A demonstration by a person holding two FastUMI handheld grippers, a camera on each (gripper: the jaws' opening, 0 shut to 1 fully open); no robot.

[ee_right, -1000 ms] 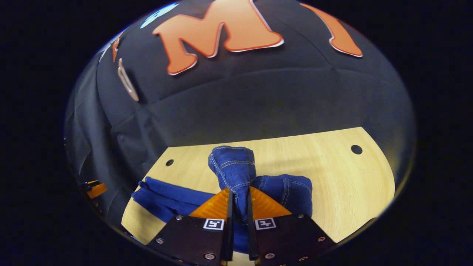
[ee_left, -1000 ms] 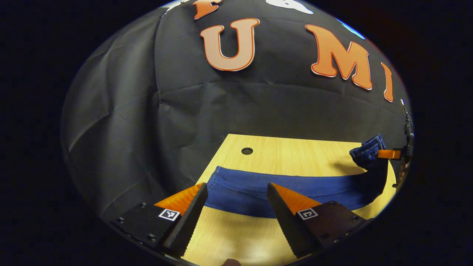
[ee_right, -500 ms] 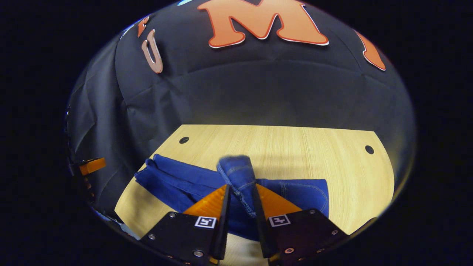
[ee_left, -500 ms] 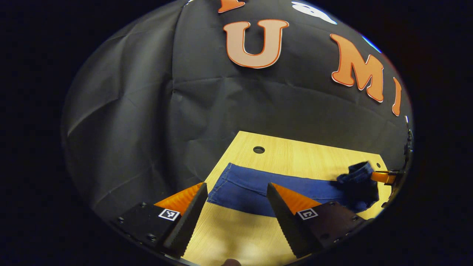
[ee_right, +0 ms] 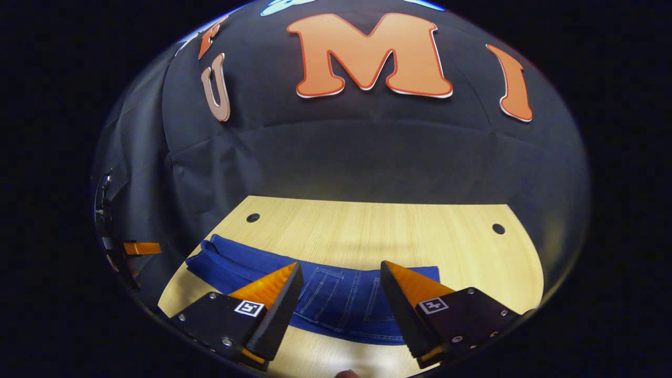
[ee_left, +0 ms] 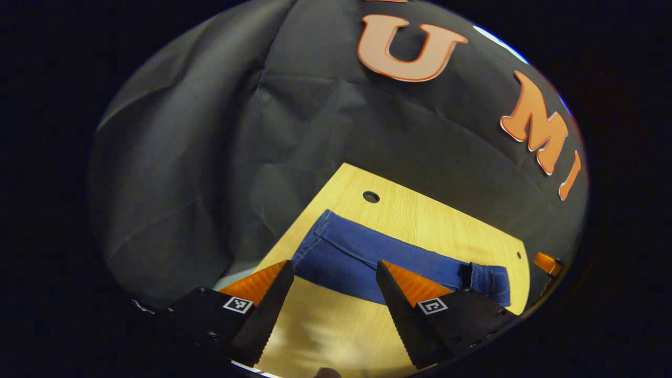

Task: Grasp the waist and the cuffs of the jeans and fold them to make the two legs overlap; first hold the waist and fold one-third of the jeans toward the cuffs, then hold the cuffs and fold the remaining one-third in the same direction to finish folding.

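Lying flat along the wooden table (ee_right: 399, 231), the jeans (ee_right: 336, 299) have their waist end doubled over toward the cuffs (ee_left: 315, 247), seemingly the first third folded. Both the right gripper (ee_right: 341, 299) and left gripper (ee_left: 333, 294) hover just above, level, jaws spread wide and holding nothing.

We see the left claw (ee_left: 332, 294) as two black wedge fingers with orange upper faces and finely ribbed inner edges; each sits on a black plate with small screws and a square black-and-white marker. The right claw (ee_right: 341, 296) has the same build; orange wedges, ribbed black inner faces, screwed black plates, one marker on each side, and orange trim at the plates' lower edges.
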